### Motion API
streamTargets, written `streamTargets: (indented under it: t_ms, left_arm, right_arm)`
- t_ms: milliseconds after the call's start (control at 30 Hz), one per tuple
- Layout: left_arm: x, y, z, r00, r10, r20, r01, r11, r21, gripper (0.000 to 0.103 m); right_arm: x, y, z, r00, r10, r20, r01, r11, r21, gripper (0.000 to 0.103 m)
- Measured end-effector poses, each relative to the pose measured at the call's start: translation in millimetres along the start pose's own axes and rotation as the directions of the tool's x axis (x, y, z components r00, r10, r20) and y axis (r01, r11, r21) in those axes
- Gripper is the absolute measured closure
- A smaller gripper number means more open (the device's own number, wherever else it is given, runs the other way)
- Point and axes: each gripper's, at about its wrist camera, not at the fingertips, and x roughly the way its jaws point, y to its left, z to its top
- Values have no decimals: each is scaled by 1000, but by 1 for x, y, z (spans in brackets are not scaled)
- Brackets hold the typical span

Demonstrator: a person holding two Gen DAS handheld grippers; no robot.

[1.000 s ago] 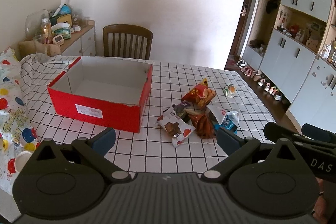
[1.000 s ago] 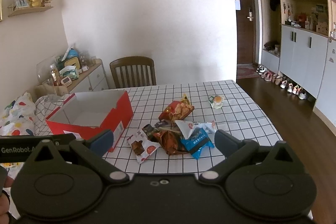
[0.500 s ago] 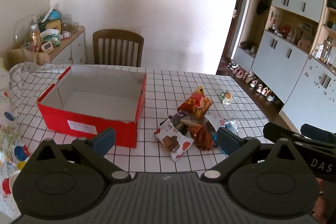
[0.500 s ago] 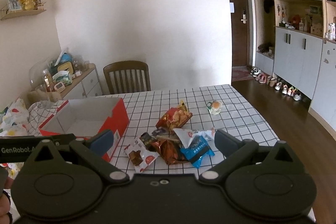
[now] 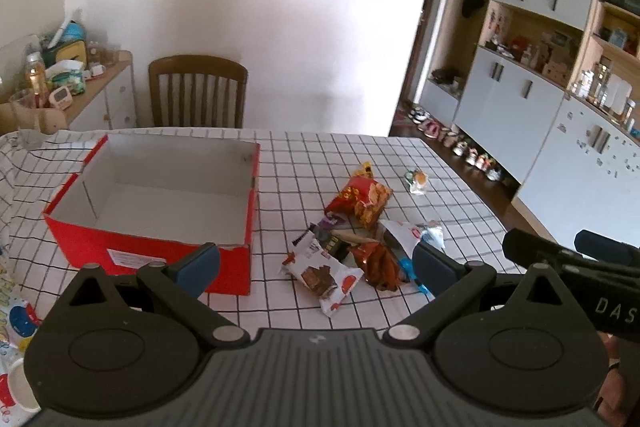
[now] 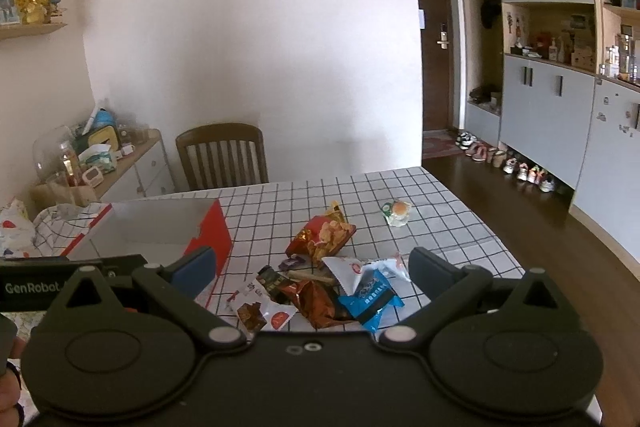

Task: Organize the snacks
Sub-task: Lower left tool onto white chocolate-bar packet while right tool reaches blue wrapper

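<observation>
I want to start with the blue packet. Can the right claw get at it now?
Probably yes. The right claw is open and empty above the table edge, and the blue packet lies on top at the pile's near side, uncovered.

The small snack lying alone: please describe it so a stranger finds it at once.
On the checkered tablecloth, look right of the open red cardboard box, past the snack pile. The small clear packet with an orange-and-green print lies alone, touching nothing.

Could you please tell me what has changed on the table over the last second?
Only the views shifted: both cameras have drifted closer to the snack pile. Nothing was grasped or released. The red box stays empty, the small packet stays apart, and both hand-held grippers, left and right, remain open.
</observation>
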Motion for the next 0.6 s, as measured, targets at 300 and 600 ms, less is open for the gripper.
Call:
streamTargets:
  t_ms: [300,600]
  left_arm:
    - [16,-2,-4,998,-33,-54,33,999,7,0]
    - [49,-6,1,991,36,-128,-46,996,-79,0]
  right_arm:
    - [5,-2,-5,999,-39,-29,40,999,17,2]
    - [32,-34,-8,994,-28,-105,32,999,37,7]
